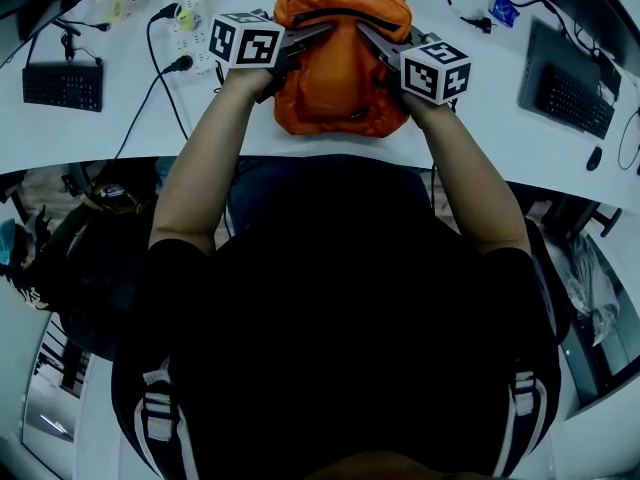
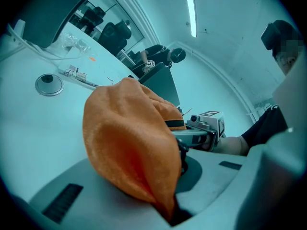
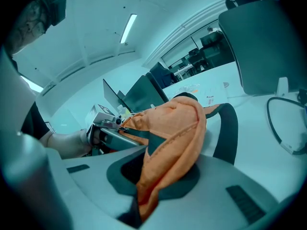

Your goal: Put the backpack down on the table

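An orange backpack [image 1: 338, 73] with black trim stands upright over the near part of the white table [image 1: 120, 133]. I cannot tell whether its bottom rests on the table. My left gripper [image 1: 322, 32] is shut on a fold of the orange fabric [image 2: 139, 147] at the bag's upper left. My right gripper [image 1: 368, 34] is shut on fabric at the upper right, where a black strap [image 3: 228, 128] runs beside the pinched fold [image 3: 168, 147]. In the left gripper view the right gripper [image 2: 204, 128] shows just behind the bag. In the right gripper view the left gripper [image 3: 105, 128] shows beyond it.
A black keyboard [image 1: 62, 86] lies at the table's left and another [image 1: 572, 96] at its right. A power strip [image 1: 188, 20] with black cables lies left of the bag. A mouse [image 1: 594, 158] sits near the right edge. Monitors [image 3: 261, 42] stand at the back.
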The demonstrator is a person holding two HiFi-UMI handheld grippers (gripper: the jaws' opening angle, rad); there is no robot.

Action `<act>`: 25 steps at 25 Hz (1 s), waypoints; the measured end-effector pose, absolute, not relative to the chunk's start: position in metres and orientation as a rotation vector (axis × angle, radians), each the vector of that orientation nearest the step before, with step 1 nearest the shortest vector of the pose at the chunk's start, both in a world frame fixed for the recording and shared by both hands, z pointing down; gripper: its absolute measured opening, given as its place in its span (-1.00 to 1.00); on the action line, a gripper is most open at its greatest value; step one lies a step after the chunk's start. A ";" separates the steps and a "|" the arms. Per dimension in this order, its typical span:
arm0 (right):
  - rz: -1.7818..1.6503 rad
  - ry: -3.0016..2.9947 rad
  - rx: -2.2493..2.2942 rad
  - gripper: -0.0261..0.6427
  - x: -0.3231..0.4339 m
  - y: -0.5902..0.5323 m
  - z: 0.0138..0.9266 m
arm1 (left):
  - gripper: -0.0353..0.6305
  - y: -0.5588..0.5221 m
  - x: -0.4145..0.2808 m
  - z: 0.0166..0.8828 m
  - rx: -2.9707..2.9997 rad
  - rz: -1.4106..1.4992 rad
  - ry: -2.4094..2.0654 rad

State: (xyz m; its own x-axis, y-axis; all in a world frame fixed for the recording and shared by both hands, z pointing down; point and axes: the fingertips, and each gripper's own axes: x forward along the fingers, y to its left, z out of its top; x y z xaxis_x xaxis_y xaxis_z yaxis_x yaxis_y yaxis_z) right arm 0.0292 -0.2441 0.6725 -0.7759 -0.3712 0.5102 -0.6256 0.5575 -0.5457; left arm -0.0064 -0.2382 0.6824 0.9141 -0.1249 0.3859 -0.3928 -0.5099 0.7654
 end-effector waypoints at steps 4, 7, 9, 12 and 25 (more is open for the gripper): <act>1.057 -2.453 0.810 -0.79 0.029 -0.246 0.676 | -0.78 -0.239 -0.007 0.686 2.083 0.345 -0.376; 1.059 -2.449 0.815 -0.79 0.029 -0.246 0.678 | -0.78 -0.240 -0.006 0.688 2.076 0.347 -0.382; 1.065 -2.445 0.813 -0.79 0.029 -0.246 0.679 | -0.78 -0.240 -0.007 0.691 2.074 0.356 -0.385; 1.075 -2.439 0.803 -0.78 0.027 -0.245 0.680 | -0.78 -0.239 -0.008 0.692 2.067 0.364 -0.380; 1.063 -2.427 0.791 -0.78 0.026 -0.244 0.679 | -0.53 -0.240 -0.017 0.697 2.051 0.381 -0.406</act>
State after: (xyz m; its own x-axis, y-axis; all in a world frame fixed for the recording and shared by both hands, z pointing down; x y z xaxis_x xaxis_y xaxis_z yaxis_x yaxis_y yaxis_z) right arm 0.0256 -0.2441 0.6788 -0.7722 -0.3429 0.5350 -0.6257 0.5568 -0.5464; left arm -0.0165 -0.2399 0.6973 0.8952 -0.1294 0.4265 -0.4340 -0.4709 0.7680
